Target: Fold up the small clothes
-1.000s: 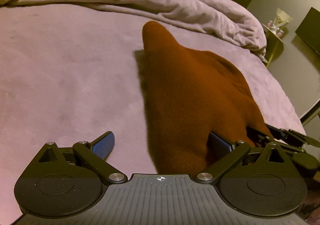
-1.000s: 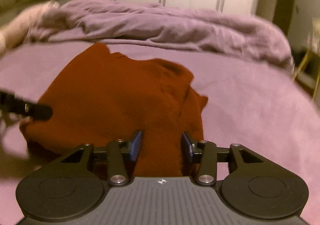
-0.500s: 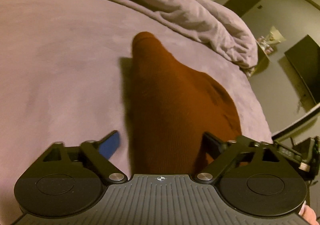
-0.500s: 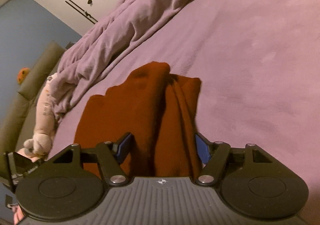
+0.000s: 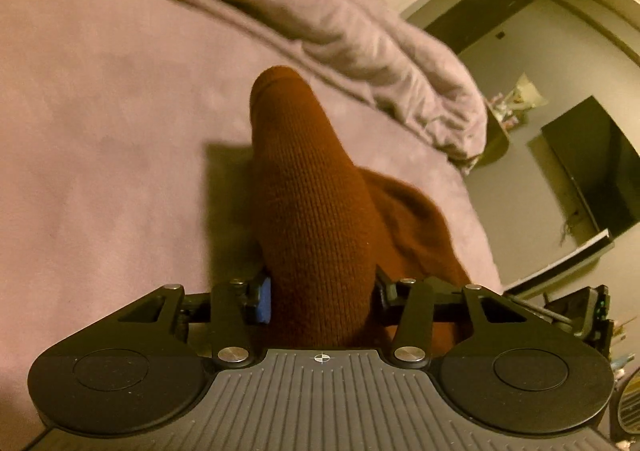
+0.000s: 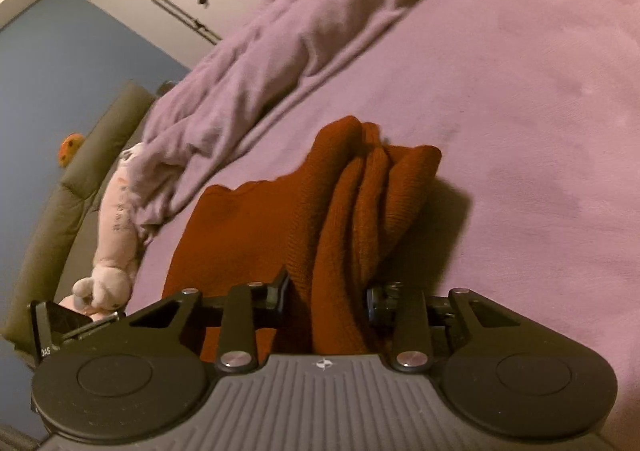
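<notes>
Plenty of open room on the purple bedspread (image 6: 540, 91) to the right of the rust knit garment (image 6: 360, 211); nothing sat there. The bunched duvet (image 6: 280, 51) blocked the far side, and a plush toy (image 6: 116, 235) crowded the left edge by the headboard (image 6: 80, 179).

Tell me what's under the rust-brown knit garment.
The rust-brown knit garment lies on the purple bedsheet. Bare sheet surrounds it; whatever lies directly beneath the cloth is covered.

Both grippers' jaws closing
</notes>
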